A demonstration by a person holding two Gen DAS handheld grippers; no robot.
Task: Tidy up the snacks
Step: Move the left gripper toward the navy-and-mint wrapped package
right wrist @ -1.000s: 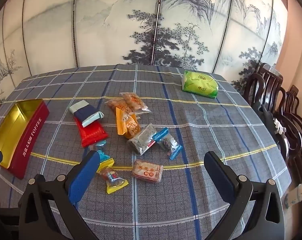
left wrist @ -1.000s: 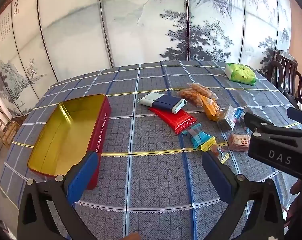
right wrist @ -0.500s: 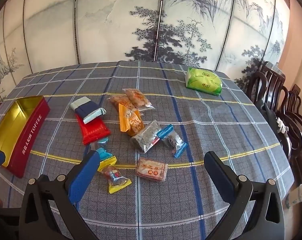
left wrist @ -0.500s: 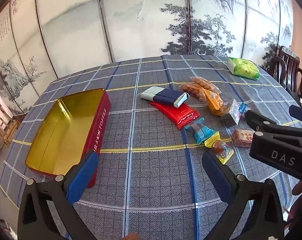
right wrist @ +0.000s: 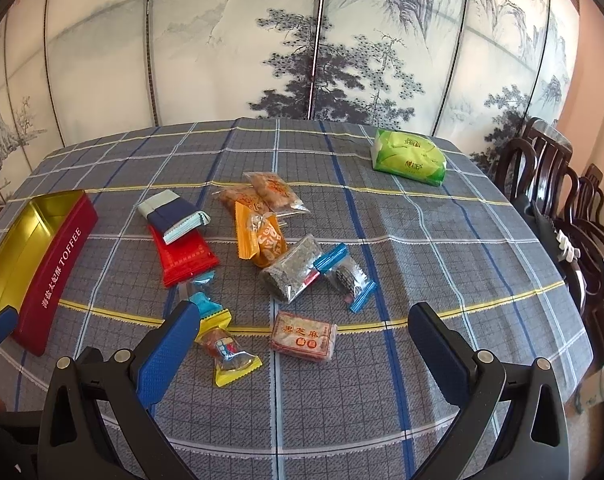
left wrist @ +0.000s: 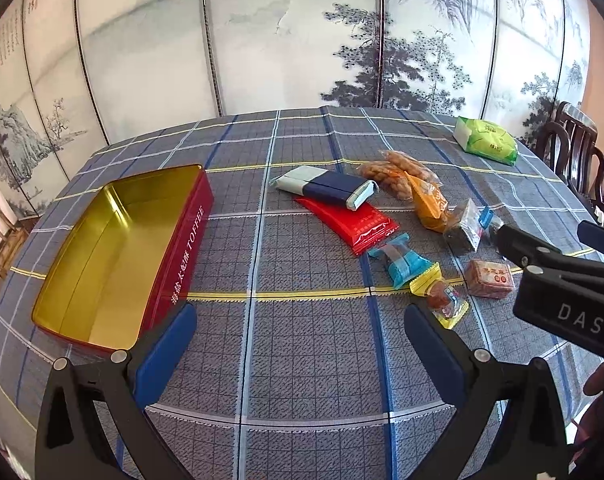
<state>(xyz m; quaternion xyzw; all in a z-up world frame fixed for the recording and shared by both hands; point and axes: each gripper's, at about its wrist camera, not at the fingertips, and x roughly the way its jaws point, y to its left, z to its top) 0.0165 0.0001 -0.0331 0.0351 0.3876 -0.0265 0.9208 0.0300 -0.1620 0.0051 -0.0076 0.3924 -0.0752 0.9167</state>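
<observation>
An open red toffee tin [left wrist: 114, 256] with a gold inside lies at the table's left; it also shows in the right wrist view [right wrist: 34, 256]. Several wrapped snacks lie in a loose pile mid-table: a navy-and-white pack [right wrist: 174, 216] on a red pack [right wrist: 184, 258], an orange pack [right wrist: 260, 236], a dark sesame bag [right wrist: 292, 268], a brown sesame bar [right wrist: 304, 336] and a yellow-ended candy [right wrist: 228, 350]. My left gripper [left wrist: 298, 340] is open and empty above the cloth near the tin. My right gripper [right wrist: 298, 338] is open and empty above the bar and candy.
A green tissue pack [right wrist: 408, 158] lies at the far right of the checked tablecloth [right wrist: 382, 400]. Dark wooden chairs [right wrist: 562, 208] stand along the table's right edge. A painted folding screen [right wrist: 302, 40] stands behind the table.
Both grippers have moved forward and slightly down toward the table; the snacks and tin look nearer. Nothing on the table has moved.
</observation>
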